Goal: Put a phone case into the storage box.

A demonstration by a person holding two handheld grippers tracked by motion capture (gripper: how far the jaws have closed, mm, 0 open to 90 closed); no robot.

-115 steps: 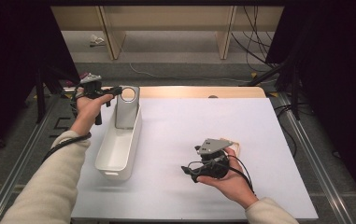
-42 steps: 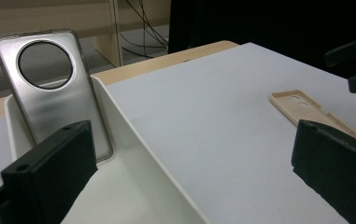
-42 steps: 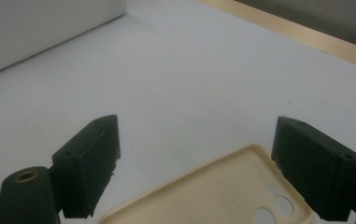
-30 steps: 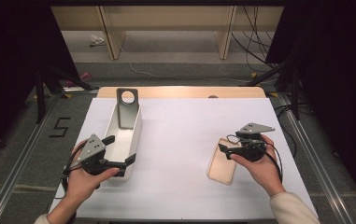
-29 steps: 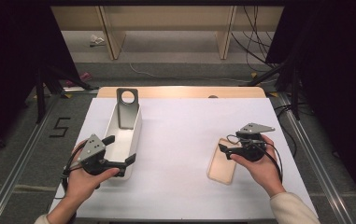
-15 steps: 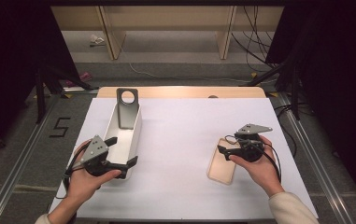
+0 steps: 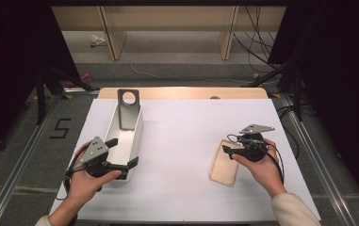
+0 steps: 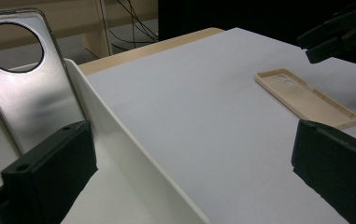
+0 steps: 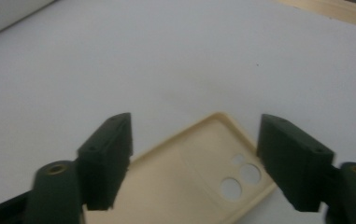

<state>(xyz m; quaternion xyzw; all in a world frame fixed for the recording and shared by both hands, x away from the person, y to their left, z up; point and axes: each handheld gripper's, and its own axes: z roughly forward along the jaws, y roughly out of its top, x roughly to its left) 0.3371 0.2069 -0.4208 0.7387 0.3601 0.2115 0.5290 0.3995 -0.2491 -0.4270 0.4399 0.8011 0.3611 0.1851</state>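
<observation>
1. High view: we hold the right gripper over the near end of the beige phone case, which lies flat, open side up, on the white table cover, well apart from the white bin.
2. Right gripper view: jaws stand wide and empty, one on each side of the phone case, above it; contact not yet made, as far as we can judge.
3. Left gripper hangs at the near end of the bin, jaws wide, holding nothing. A silver phone case leans upright at the bin's far end.
4. Step in hand, we judge: grasp the beige case. Lower until the jaws straddle its long side walls, then close across the width.
5. Caution: the wall is thin and low; closing too high will slip off. Keep the jaws level with the table.
</observation>
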